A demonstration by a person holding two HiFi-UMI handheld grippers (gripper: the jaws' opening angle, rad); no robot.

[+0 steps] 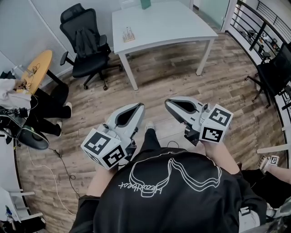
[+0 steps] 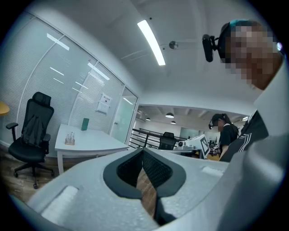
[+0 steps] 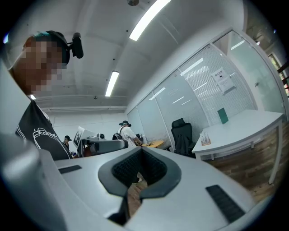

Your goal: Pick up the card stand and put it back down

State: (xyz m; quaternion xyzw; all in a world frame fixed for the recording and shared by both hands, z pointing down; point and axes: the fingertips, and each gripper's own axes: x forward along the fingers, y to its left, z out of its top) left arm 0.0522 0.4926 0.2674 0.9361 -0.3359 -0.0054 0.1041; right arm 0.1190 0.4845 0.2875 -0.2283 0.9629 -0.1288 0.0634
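Well ahead of us, across an open stretch of wood floor (image 1: 173,73), stands the white table (image 1: 182,27); its near edge and two front legs face us, with free floor between the legs and us. A black office chair (image 1: 84,43) sits just beside the table's left corner, and a dark railing (image 1: 254,22) borders the room on the right.

We hold the left gripper (image 1: 138,107) and the right gripper (image 1: 168,102) side by side in front of our chest, both far short of the table. Each has its jaws closed together with nothing between them.

The card stand (image 1: 128,34) rests on the tabletop near the left front edge, a small pale block with thin upright pieces; finer detail is too small to tell. A green object (image 1: 145,3) stands at the table's far edge.

Only the gripper views show the glass partition wall (image 2: 58,90) behind the table, the ceiling light strips (image 2: 151,40) and other people (image 3: 123,133) standing at a distance. Only the head view shows the yellow round table (image 1: 38,66) and the floor between us and the stand.
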